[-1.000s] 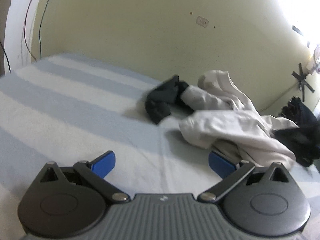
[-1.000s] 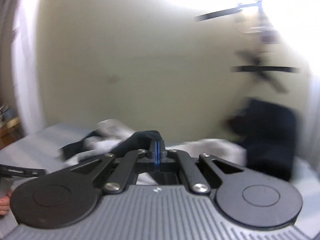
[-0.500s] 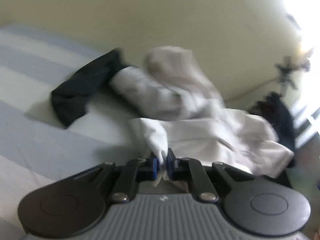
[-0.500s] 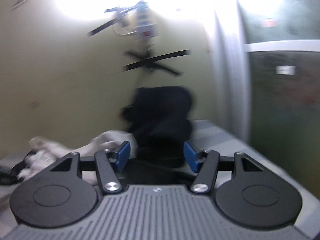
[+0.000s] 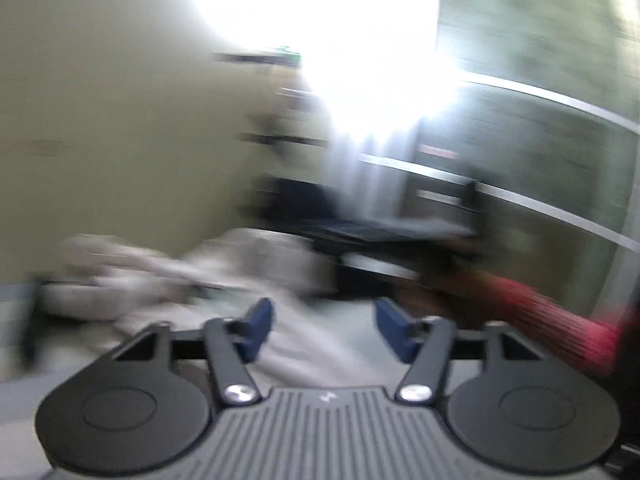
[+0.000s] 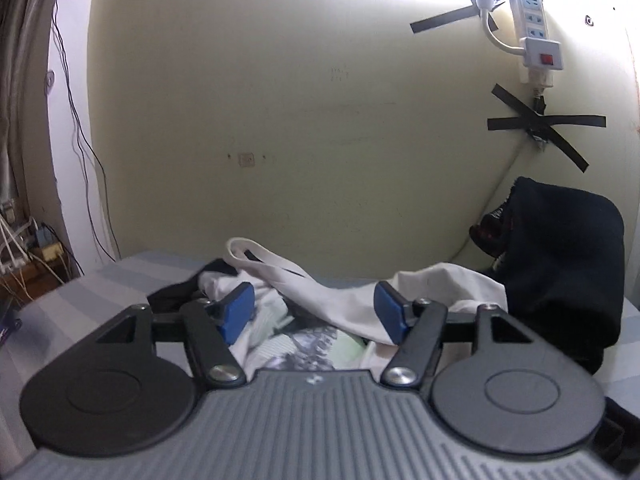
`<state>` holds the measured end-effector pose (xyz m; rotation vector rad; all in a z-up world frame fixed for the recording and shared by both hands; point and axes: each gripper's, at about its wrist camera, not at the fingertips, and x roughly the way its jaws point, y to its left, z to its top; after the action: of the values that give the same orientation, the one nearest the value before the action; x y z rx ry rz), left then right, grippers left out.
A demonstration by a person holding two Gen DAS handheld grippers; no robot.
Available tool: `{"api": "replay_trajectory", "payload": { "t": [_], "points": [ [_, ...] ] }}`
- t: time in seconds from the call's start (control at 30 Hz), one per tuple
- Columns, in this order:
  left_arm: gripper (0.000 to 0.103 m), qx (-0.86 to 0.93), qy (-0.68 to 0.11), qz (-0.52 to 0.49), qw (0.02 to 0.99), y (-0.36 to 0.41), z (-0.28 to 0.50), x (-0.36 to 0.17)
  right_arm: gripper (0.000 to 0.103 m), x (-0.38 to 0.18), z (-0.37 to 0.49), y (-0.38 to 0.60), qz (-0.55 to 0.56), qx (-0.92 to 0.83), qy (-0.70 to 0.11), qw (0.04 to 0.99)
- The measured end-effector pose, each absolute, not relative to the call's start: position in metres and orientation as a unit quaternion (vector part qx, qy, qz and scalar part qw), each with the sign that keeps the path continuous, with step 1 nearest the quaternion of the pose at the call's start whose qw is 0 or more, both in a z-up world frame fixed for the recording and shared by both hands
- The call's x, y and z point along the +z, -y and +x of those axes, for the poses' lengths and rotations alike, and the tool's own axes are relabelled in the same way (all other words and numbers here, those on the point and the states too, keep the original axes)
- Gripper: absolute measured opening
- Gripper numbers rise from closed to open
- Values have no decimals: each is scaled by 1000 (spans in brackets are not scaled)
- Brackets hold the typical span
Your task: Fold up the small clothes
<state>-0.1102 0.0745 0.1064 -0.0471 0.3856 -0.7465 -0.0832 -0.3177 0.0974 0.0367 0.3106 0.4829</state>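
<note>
A pile of small clothes lies on the striped bed (image 6: 96,292): a white garment (image 6: 332,300) with a loop strap, a printed white piece (image 6: 308,348) under it, a black piece (image 6: 176,300) at the left. My right gripper (image 6: 314,314) is open and empty, hovering just above the white garment. My left gripper (image 5: 324,330) is open and empty over blurred white cloth (image 5: 248,264); that view is heavily motion-blurred.
A bulky black garment (image 6: 560,272) stands against the yellow wall at the right. A power strip (image 6: 536,28) and taped cables hang on the wall above it. Wires hang at the far left. A red sleeve (image 5: 560,320) shows at the right in the left wrist view.
My left gripper was shut on white cloth half a second ago; it has opened, let go and swung right. My right gripper opened from shut and has turned back toward the pile.
</note>
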Motion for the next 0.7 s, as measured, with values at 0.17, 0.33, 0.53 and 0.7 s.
{"api": "replay_trajectory", "payload": {
  "t": [0.17, 0.33, 0.53, 0.7],
  "points": [
    [85, -107, -286, -78, 949, -131, 4, 83, 80, 76, -78, 335, 40, 214, -193, 957],
    [82, 29, -359, -101, 927, -170, 88, 29, 87, 59, -93, 308, 45, 290, -237, 926],
    [11, 22, -383, -103, 918, -160, 97, 13, 84, 33, -98, 223, -93, 337, -240, 906],
    [10, 12, -322, -164, 932, -200, 46, 76, 11, 31, -87, 221, -131, 328, -244, 903]
  ]
}}
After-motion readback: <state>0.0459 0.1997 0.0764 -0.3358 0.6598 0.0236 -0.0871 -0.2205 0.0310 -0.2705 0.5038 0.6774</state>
